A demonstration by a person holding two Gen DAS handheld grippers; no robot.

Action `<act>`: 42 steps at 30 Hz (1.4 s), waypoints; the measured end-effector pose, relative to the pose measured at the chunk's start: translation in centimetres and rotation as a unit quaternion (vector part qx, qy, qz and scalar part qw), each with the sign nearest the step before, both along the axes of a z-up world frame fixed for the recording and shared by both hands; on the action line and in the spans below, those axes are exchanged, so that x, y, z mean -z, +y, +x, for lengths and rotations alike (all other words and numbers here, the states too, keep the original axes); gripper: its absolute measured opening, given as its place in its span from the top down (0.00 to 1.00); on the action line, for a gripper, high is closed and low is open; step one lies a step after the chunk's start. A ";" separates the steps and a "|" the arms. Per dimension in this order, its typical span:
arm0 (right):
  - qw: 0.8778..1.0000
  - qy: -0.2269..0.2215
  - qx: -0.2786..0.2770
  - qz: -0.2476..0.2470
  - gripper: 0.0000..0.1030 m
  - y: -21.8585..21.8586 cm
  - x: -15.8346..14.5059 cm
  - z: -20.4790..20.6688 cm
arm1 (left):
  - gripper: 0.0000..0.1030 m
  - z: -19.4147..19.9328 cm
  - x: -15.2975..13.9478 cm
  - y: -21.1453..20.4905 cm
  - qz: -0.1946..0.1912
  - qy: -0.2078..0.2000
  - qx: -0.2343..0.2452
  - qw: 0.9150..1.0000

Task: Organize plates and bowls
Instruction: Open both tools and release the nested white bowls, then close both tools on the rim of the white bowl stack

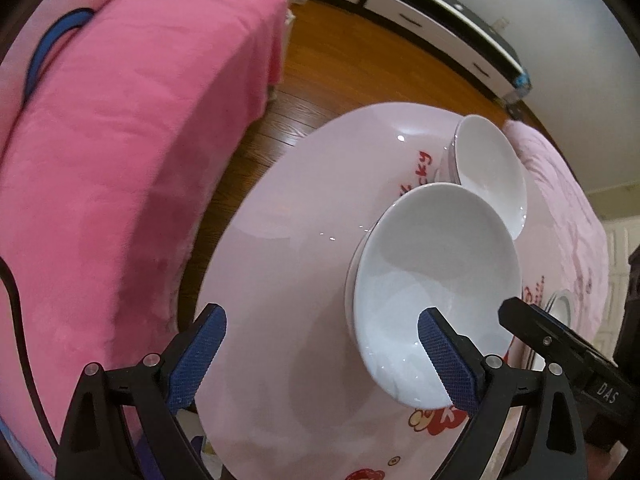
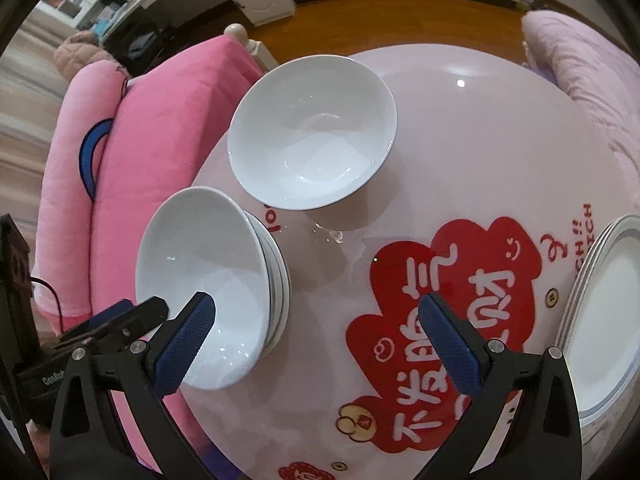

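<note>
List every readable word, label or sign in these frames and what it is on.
"DAS": white letters on the right hand-held gripper.
"GenRob", cut off: label on the left hand-held gripper.
"不发财": white characters in the red cloud on the table; others there are unclear.
"CH!!" and "ICH", cut off: red, near the plates.
"cky", partly hidden: red, by the bowls.

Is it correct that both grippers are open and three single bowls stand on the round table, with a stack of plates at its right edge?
Not quite: the right wrist view shows only one single bowl; the nearer bowl tops a stack of bowls. Both the left gripper and right gripper are open, and the plates sit at the table right edge.
</note>
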State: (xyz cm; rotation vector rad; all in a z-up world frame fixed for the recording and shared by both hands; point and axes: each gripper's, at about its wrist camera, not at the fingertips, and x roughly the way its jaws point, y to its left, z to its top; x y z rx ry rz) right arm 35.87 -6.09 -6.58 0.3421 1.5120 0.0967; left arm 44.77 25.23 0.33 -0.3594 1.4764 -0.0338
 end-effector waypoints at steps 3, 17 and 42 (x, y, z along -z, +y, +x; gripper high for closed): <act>1.000 0.004 0.010 -0.003 0.04 0.4 0.7 0.1 | 0.18 0.8 0.9 0.2 -0.011 0.002 0.019 1.000; 1.000 0.027 0.001 0.014 0.40 2.1 3.1 1.1 | 0.46 1.5 2.8 0.9 -0.044 0.017 0.029 0.998; 0.998 -0.006 -0.050 0.034 0.84 2.8 2.8 0.1 | 0.87 0.9 3.1 -1.1 -0.040 -0.013 0.026 0.999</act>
